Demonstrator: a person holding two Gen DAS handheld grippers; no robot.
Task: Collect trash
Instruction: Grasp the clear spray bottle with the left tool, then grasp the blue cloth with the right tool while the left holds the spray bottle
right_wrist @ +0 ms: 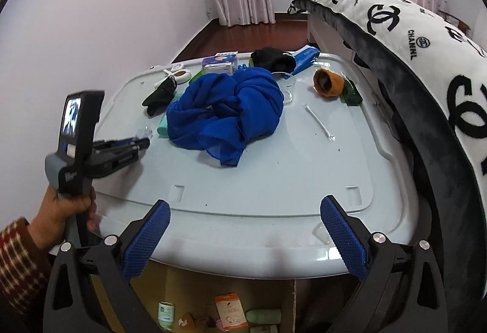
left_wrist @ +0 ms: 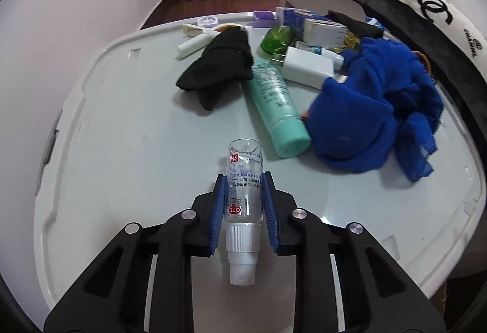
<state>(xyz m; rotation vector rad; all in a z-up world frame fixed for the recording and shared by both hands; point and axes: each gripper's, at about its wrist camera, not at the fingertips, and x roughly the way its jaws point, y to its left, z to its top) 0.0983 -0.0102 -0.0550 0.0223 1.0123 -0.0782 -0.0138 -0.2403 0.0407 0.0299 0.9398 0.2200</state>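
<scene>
A small clear plastic bottle (left_wrist: 245, 156) with a white cap lies lengthwise between the blue pads of my left gripper (left_wrist: 244, 177), cap toward the camera. The pads press on its sides, so the gripper is shut on it, low over the white plastic lid (left_wrist: 121, 150) that serves as a tabletop. In the right wrist view the left gripper (right_wrist: 134, 144) sits at the lid's left edge, held by a person's hand (right_wrist: 61, 211). My right gripper (right_wrist: 246, 202) stands open over the lid's near edge with nothing between its fingers.
On the lid lie a blue cloth (right_wrist: 225, 107), a green tube (left_wrist: 274, 101), a black sock (left_wrist: 222, 65), a white charger (left_wrist: 307, 66), a cotton swab (right_wrist: 319, 121), an orange sock (right_wrist: 328, 83) and small boxes. A cardboard box (right_wrist: 228, 302) with several items sits below. A patterned blanket (right_wrist: 426, 58) borders the right.
</scene>
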